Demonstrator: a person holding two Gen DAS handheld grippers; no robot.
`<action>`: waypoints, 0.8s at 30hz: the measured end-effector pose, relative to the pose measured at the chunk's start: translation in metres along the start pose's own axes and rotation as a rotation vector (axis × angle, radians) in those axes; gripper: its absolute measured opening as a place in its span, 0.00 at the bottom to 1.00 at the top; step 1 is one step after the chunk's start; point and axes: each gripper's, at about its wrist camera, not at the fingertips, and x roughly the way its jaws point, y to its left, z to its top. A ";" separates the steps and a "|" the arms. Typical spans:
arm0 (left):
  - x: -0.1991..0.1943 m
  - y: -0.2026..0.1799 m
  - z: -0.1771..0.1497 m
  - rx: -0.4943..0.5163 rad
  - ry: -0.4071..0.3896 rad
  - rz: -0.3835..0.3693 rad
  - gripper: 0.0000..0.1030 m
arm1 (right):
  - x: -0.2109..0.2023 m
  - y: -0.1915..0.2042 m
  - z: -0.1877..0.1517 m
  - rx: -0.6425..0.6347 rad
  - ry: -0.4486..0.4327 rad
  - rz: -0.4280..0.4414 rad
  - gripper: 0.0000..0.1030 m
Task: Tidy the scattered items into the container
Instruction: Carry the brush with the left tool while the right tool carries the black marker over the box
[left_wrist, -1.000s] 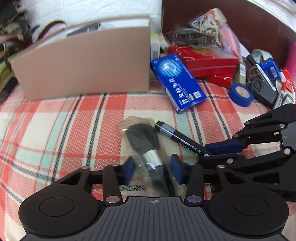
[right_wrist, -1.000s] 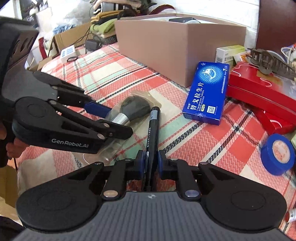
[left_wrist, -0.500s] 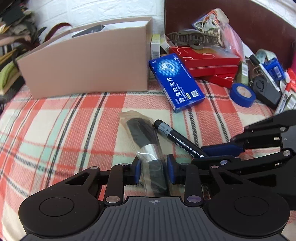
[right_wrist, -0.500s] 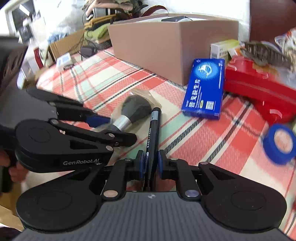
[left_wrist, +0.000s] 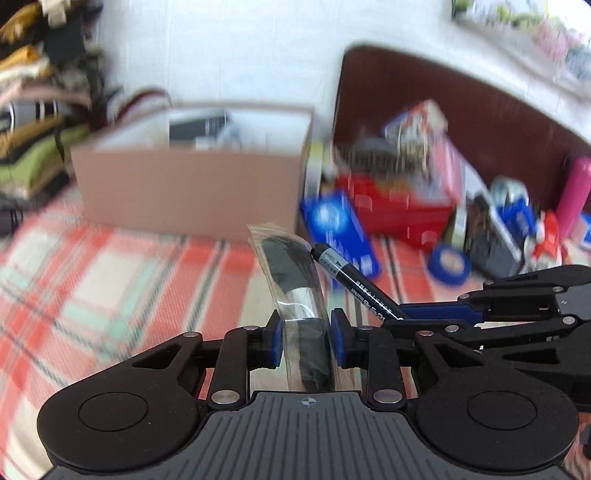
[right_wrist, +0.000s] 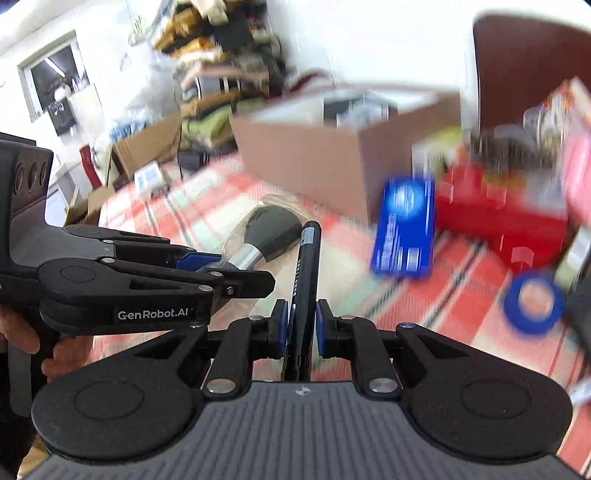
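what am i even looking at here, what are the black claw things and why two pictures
The black claws are hand-held grippers, one in each of a person's hands, not a robot arm. Each carries a wide-angle camera looking along its fingers, so you get one picture per hand. The left gripper is shut on a makeup brush in a clear bag. The right gripper is shut on a black marker. Below is a plaid cloth with a cardboard box, a blue packet, red boxes and a blue tape roll.
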 end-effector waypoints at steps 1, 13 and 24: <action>-0.002 0.002 0.010 -0.001 -0.019 -0.023 0.22 | -0.002 0.002 0.008 -0.010 -0.026 -0.005 0.16; 0.016 0.031 0.118 -0.002 -0.184 0.025 0.20 | 0.019 -0.008 0.113 -0.039 -0.185 -0.091 0.16; 0.093 0.071 0.183 0.005 -0.153 0.024 0.20 | 0.086 -0.062 0.171 0.187 -0.229 -0.130 0.16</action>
